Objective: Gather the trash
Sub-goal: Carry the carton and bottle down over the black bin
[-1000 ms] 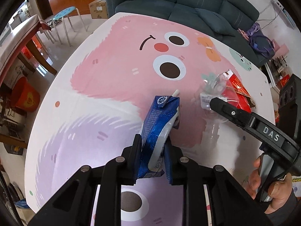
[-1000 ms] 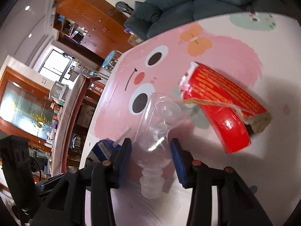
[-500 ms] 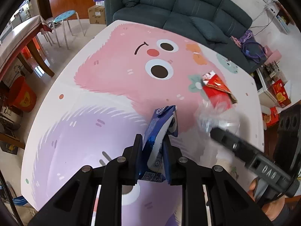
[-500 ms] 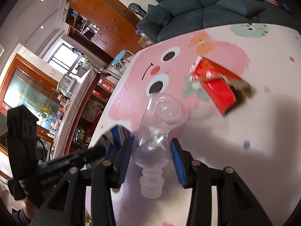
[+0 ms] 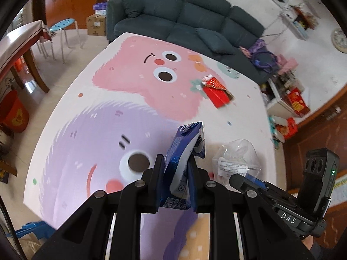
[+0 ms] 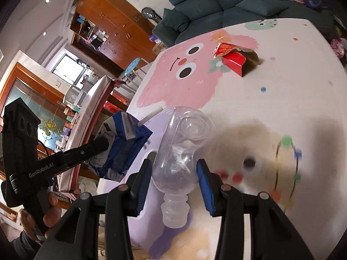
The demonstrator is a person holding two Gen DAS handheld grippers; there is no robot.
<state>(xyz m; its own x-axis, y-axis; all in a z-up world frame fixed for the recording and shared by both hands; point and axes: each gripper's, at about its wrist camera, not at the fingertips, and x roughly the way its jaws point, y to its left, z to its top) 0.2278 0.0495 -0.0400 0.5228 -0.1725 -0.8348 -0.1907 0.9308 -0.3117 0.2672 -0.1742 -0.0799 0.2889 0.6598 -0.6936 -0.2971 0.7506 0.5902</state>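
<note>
Trash in both tongs: my left gripper (image 5: 174, 186) is clamped on the crushed blue drink carton (image 5: 184, 158), pads squeezing its flattened lower half so the folded top and straw stick up clear of the jaws. My right gripper (image 6: 173, 181) pinches the clear plastic bottle (image 6: 184, 149) round its waist, mouth pointing back toward me, base away; gripped at the narrow part, I judge, so it cannot slide out. Both pieces are off the cartoon-print tabletop (image 5: 151, 99), side by side near its front edge, carton just left of bottle. One piece remains: the torn red packet (image 5: 216, 92) lying well away on the pink patch toward the sofa (image 5: 186, 15). No bin shows in either view; I reckon both loads go there next, then back for the packet.
</note>
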